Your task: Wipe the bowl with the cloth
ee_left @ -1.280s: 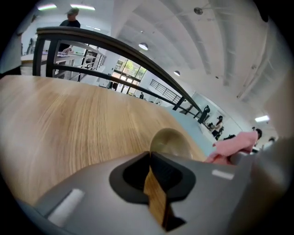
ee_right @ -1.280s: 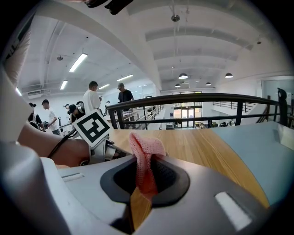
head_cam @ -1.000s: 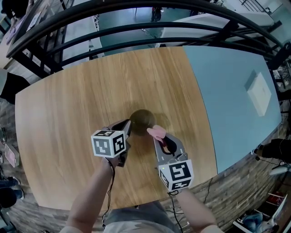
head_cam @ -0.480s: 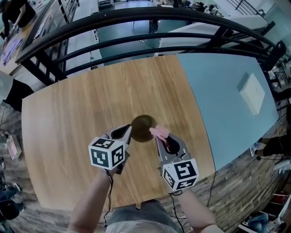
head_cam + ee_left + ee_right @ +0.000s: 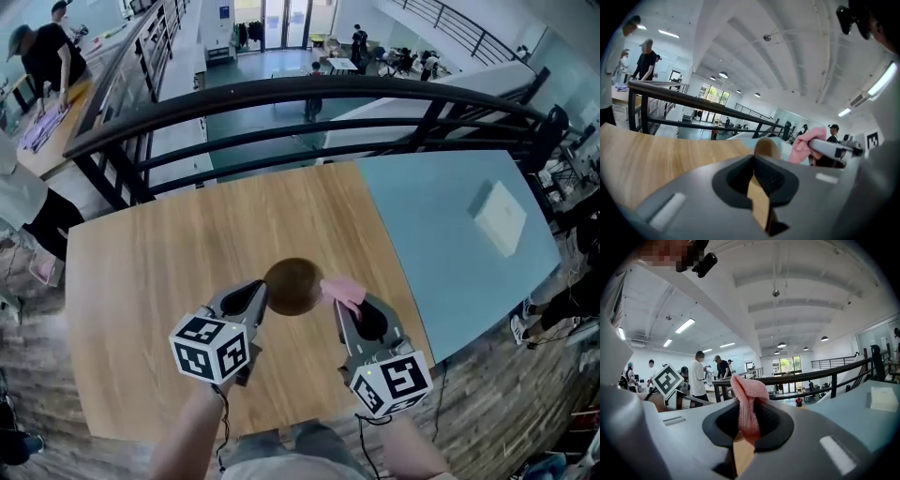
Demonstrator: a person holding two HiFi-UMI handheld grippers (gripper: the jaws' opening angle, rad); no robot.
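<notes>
Open mezzanine hall with a white ribbed ceiling and strip lights. A person (image 5: 47, 54) stands at a bench far left.

Largest surface is the wooden table (image 5: 141, 281), pale straight-grained laminate with rounded corners. Butted against its right side is a smooth light-blue table (image 5: 441, 244). Behind both runs a black railing (image 5: 281, 94) of curved tubular metal rails, with a lower floor visible through it.

Your left gripper (image 5: 259, 292), grey moulded plastic with ribbed black pads, is clenched on the bowl (image 5: 292, 286). Its own view shows a thin tan edge pinched between the pads. The bowl is round, dark brown and wood-toned, and sits over the middle of the wooden table, between your two grippers.

Your right gripper (image 5: 345, 309) is clamped on the cloth (image 5: 343, 290), a pink open-knit fabric bunched into a soft fold that sticks up out of the jaws. The cloth sits at the bowl's right edge, but you cannot tell from these views whether it touches.

A flat white rectangular pad (image 5: 497, 217) lies on the blue table, well apart from both grippers. Nothing stands between the cloth and the bowl.
</notes>
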